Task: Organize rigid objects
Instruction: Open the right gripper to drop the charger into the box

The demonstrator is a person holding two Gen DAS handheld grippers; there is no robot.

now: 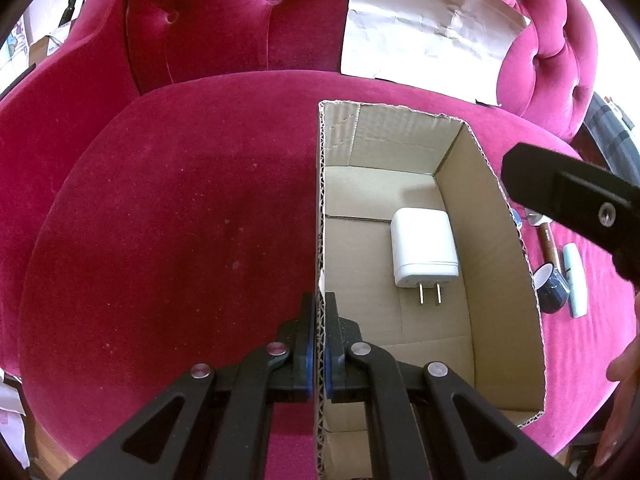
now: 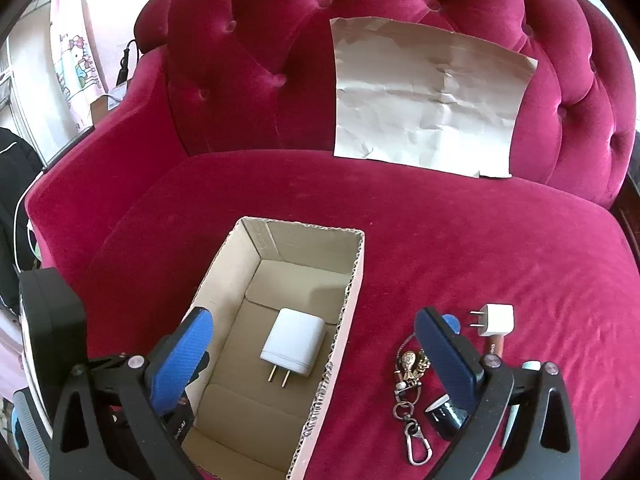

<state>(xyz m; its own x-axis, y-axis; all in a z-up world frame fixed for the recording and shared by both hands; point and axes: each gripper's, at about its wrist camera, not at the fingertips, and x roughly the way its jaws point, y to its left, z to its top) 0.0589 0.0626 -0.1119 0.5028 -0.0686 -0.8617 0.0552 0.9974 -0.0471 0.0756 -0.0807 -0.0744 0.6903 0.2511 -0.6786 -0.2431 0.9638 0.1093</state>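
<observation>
On box [image 2: 352, 280] floor: white charger [image 2: 292, 346] flat, prongs toward camera; left gripper [image 1: 320, 344] clamps box wall (right gripper [image 2: 316, 364] released).

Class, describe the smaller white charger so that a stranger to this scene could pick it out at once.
Start at the red velvet sofa and find the open cardboard box on its seat. The smaller white charger lies outside the box, on the cushion to its right. Unlike the larger charger inside the box, its prongs point left.
</observation>
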